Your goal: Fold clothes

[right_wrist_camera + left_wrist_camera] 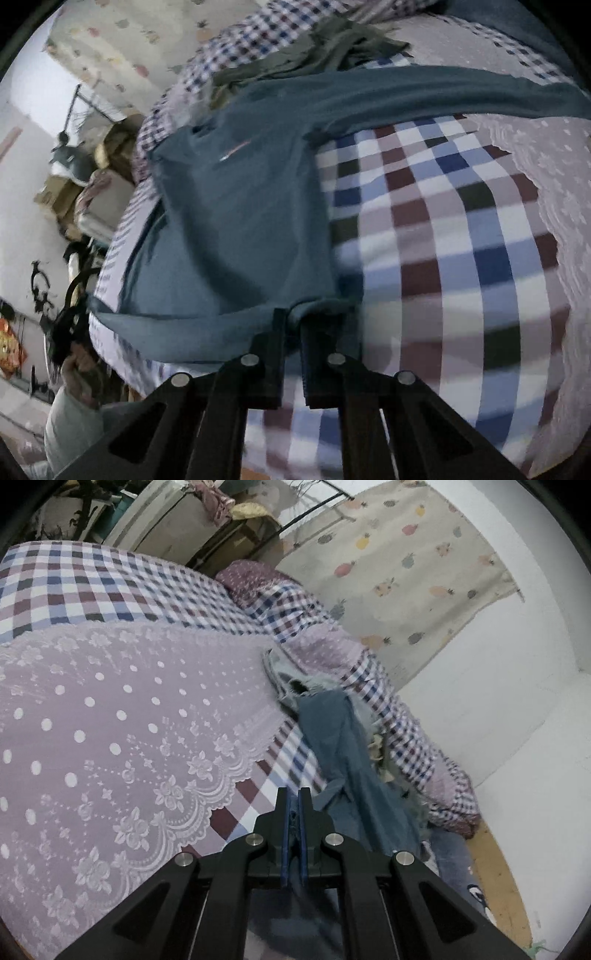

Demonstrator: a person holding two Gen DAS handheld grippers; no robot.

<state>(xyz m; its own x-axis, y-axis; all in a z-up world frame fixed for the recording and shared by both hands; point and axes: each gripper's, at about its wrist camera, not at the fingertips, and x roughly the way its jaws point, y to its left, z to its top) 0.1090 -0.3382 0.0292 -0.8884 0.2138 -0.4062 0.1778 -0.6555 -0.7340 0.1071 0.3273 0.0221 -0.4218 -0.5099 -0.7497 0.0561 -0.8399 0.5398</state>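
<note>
Teal garment (240, 206) lies spread across the checked bedsheet (443, 258), near the bed's edge, with one long part (424, 92) stretched away over the bed. It looks like a top with a small mark on its front; which part is sleeve and which is hem cannot be told from here.

Right tongs (293, 325): pressed together on a gathered edge of the teal garment, with cloth bunched between the fingers. Motion blur over the sheet suggests the right tongs are moving.

Left tongs (294, 808): closed to a narrow slit, with a bit of blue-teal cloth showing between the pads. The garment trails from them toward a heap of other clothes (295, 686) against the rolled checked quilt (406, 716). A lilac lace cover (110, 720) takes up the left of the bed.

Step in hand, as judged: both tongs hold the garment at two points, which fits either laying it out flat or carrying an edge over for a fold. The frames do not settle which; no finished crease is visible.

Next move calls for: keeping both pinches firm and level so the cloth stays taut between them; keeping the trailing part clear of the heap; and setting the cloth down on bare sheet without wrinkles. Risk: thin fabric slipping out of the left pinch.
</note>
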